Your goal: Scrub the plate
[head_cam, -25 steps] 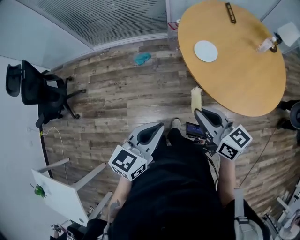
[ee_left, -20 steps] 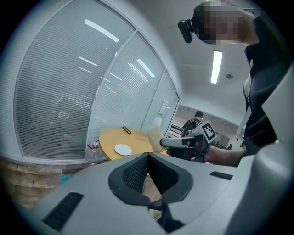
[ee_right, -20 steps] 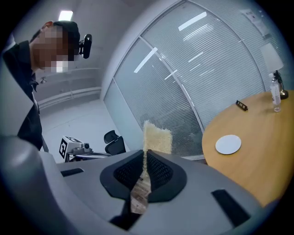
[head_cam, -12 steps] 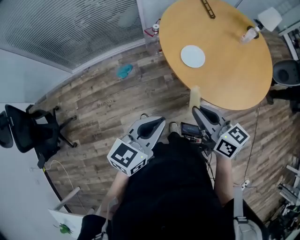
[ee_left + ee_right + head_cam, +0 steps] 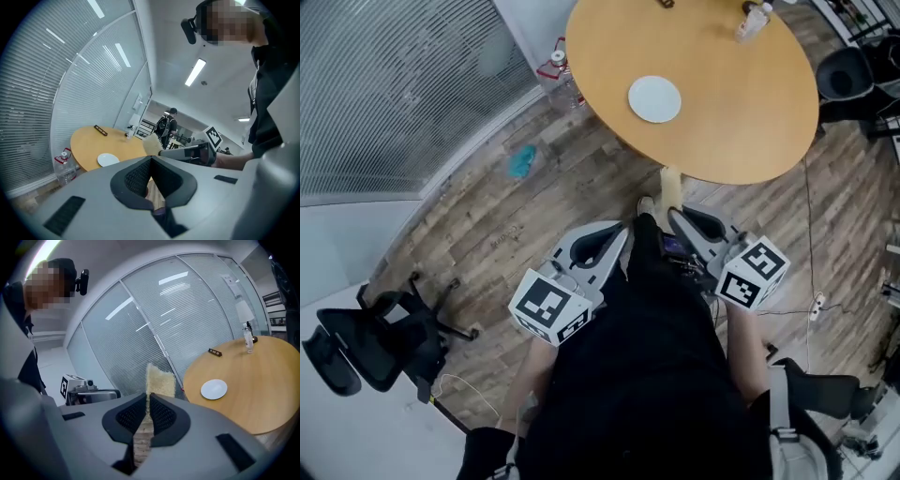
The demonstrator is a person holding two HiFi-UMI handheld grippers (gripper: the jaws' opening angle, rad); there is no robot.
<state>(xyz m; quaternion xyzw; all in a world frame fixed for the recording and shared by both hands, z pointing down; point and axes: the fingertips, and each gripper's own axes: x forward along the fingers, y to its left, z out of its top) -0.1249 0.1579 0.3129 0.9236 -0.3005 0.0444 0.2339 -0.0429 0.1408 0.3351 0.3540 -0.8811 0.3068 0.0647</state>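
Note:
A white plate lies empty on the round wooden table, far ahead of both grippers. It also shows in the left gripper view as plate and in the right gripper view as plate. My right gripper is shut on a pale yellow sponge, which sticks out past the jaws as sponge. My left gripper is held beside it at waist height, jaws together with nothing between them. Both are short of the table edge.
On the table's far side stand a small clear bottle and a dark bar. A water jug and a teal cloth sit on the wood floor by the glass wall. An office chair is at the lower left.
The table and plate have swung left and closer in the head view as the person moves toward them. Both grippers keep their place in front of the body, sponge still held.

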